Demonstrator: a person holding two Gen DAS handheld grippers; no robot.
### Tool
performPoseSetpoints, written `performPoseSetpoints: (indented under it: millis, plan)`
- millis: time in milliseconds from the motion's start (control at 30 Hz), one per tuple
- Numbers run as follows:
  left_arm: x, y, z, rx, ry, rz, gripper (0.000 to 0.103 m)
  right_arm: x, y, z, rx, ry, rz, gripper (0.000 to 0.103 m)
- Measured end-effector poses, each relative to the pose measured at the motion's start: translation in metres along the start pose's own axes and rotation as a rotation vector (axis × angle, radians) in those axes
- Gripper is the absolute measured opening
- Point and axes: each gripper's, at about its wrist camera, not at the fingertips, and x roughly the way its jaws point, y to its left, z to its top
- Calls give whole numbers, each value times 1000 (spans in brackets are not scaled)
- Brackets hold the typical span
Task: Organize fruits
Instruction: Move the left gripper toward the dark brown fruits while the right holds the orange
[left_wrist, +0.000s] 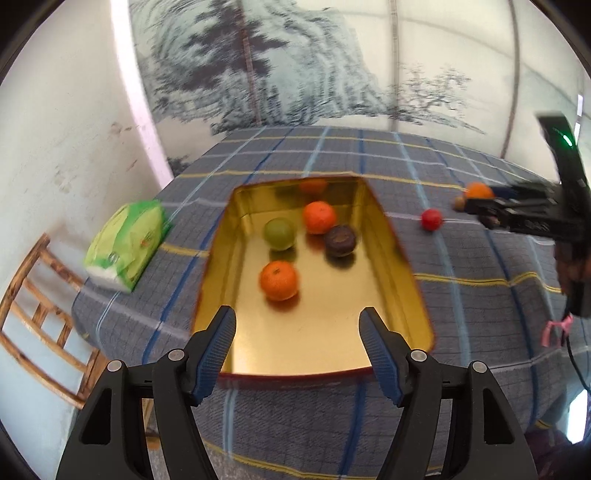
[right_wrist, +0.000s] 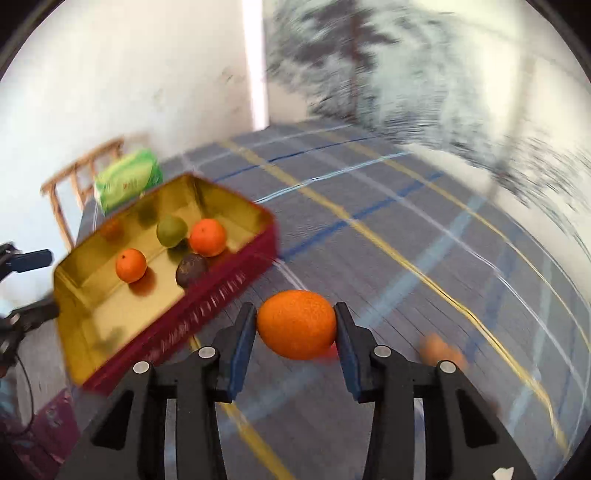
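A grey plaid cloth (right_wrist: 406, 229) covers your bench, with a white wall and an ink-landscape mural behind. Nearest the tin (left_wrist: 402, 258), at its near rim, your left gripper (left_wrist: 297, 332) stands about half open with nothing between its jaws. Inside the tin, going back: an orange (left_wrist: 279, 280), a green fruit (left_wrist: 279, 233), a dark purple fruit (left_wrist: 340, 240), then a second orange (left_wrist: 319, 217) close to the far wall. Right of the tin your right gripper (right_wrist: 296, 326) is clamped on a large orange (right_wrist: 296, 324), held off the cloth. A small red fruit (left_wrist: 431, 219) lies on the cloth right of the tin; a green packet (left_wrist: 127, 242) sits to its left
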Motion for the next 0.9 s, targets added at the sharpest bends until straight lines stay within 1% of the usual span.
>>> performPoseSetpoints:
  millis: [100, 133, 200, 267, 367, 433, 567, 633, 733, 900]
  plan:
    - [-5, -20, 9, 68, -22, -45, 70, -31, -40, -44, 95, 10, -133, 39]
    - [-7, -28, 14, 92, -31, -73, 70, -42, -58, -61, 143, 19, -175, 39]
    - [-8, -43, 23, 123, -36, -137, 70, -54, -85, -86, 222, 36, -221, 39]
    - [-5, -56, 38, 130, -29, -206, 70, -65, -109, -107, 290, 47, -288, 39]
    - [4, -71, 57, 128, -2, -292, 70, -72, -136, -129, 379, 54, -335, 39]
    - [12, -85, 70, 147, 14, -308, 70, -71, -148, -139, 428, 59, -344, 40]
    - [37, -112, 90, 223, 36, -289, 70, -71, -158, -147, 468, 45, -318, 40]
    - [55, -125, 99, 255, 66, -312, 70, -72, -162, -148, 477, 41, -298, 40]
    - [80, -139, 109, 284, 111, -317, 70, -75, -163, -151, 496, 33, -270, 40]
    - [116, -154, 119, 312, 159, -285, 70, -74, -169, -154, 529, 22, -228, 40]
